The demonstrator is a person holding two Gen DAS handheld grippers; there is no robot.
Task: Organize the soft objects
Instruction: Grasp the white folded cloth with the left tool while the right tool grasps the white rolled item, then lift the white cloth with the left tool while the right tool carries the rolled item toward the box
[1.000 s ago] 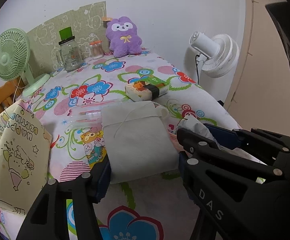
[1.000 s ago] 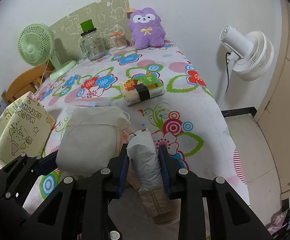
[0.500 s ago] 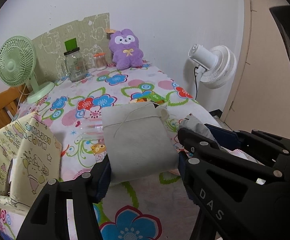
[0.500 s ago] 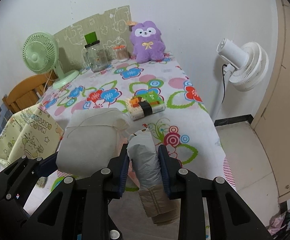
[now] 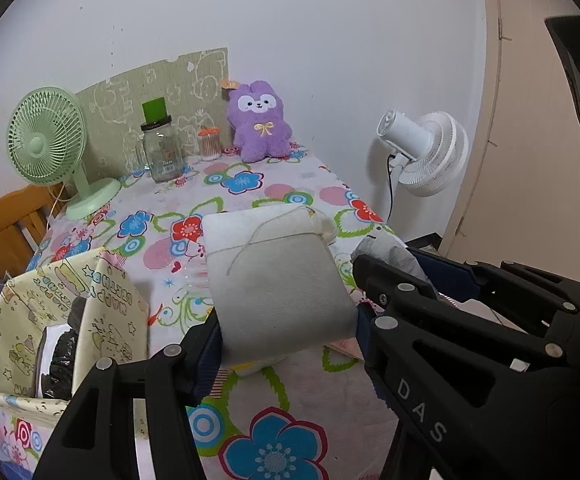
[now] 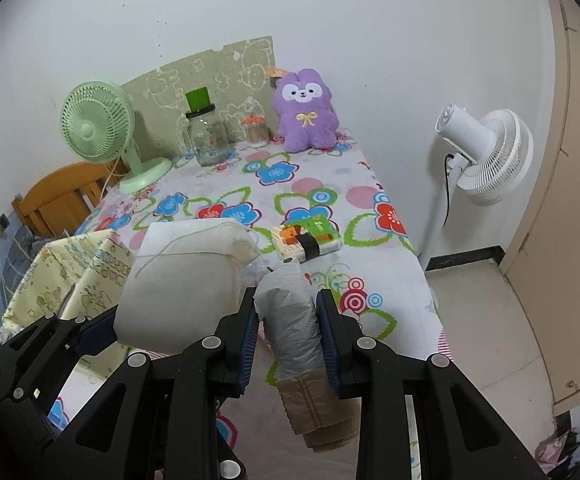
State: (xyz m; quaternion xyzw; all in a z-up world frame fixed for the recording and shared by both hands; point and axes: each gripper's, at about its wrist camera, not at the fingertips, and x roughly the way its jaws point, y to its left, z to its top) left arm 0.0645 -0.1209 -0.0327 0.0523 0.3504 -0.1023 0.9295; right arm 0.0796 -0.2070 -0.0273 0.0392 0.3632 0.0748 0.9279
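In the left wrist view, the left tongs pinch a grey pouch between their blue pads, one pad at each lower corner, and the pouch is held above the surface with its white top end pointing away from the camera. A thin string runs across its upper part. Just to the right, touching or nearly touching the pouch's edge, the right tongs come in from the side with a silver roll between them. To the left of the pouch stands a yellow bag, open, with dark things inside. Far back sit a purple plush, a jar and a green fan; a white fan stands off the surface to the right.

In the right wrist view, the right tongs are pressed onto the silver roll, which lies lengthwise between the pads, its brown end sticking out toward the camera. The pouch sits just left of them, gripped by the left tongs. Beyond the roll, a small pack with a black band lies on the surface, and the yellow bag stands at the left.
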